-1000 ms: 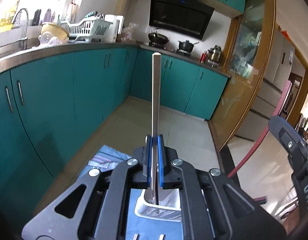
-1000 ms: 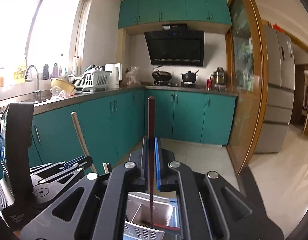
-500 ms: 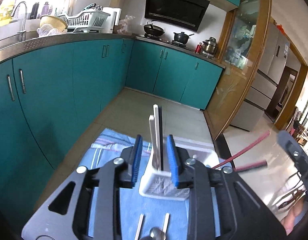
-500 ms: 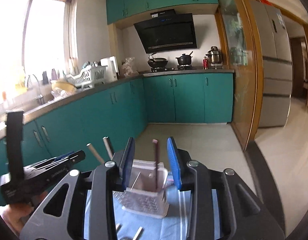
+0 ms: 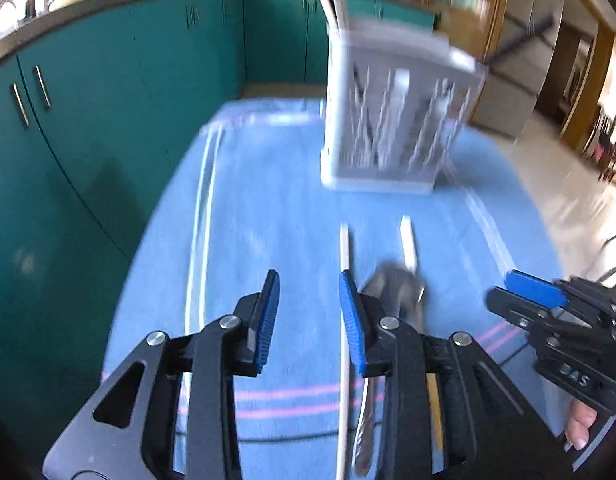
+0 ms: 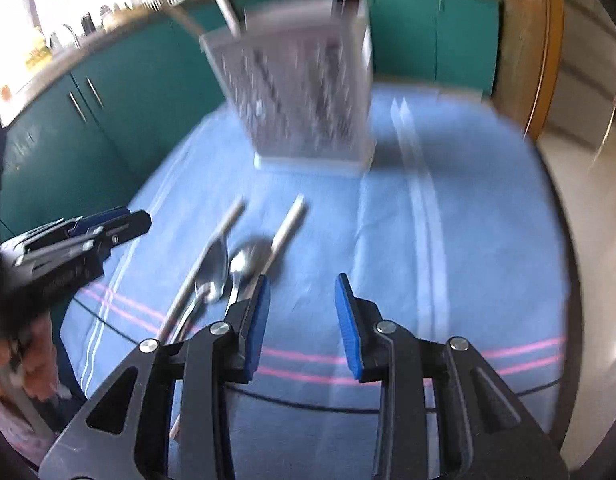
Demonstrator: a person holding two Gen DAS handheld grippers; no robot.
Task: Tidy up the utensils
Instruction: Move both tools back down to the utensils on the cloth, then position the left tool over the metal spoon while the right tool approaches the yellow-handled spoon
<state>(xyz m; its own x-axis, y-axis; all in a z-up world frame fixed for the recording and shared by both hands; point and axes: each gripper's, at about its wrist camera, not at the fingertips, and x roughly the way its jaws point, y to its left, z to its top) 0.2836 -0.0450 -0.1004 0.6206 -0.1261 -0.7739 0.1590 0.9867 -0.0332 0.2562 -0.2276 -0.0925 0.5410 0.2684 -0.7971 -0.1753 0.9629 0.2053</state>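
Note:
A white slotted utensil holder (image 5: 392, 120) stands on the blue cloth (image 5: 267, 220), with pale and dark chopsticks sticking up from it; it also shows in the right wrist view (image 6: 303, 92). Two spoons (image 6: 231, 268) and two pale chopsticks (image 6: 287, 220) lie on the cloth in front of it. My left gripper (image 5: 308, 312) is open and empty, low over the cloth, left of the chopsticks (image 5: 344, 248) and spoon (image 5: 392, 292). My right gripper (image 6: 301, 312) is open and empty, just right of the spoons.
Teal kitchen cabinets (image 5: 107, 80) run along the left and behind the table. The cloth's edge drops off at the left and far sides. A black cable (image 6: 308, 396) crosses the cloth near me. Tiled floor (image 6: 588, 160) lies to the right.
Both grippers opened and let chopsticks go into the holder, then dropped down and back toward the utensils lying on the cloth. The views are blurred from motion.

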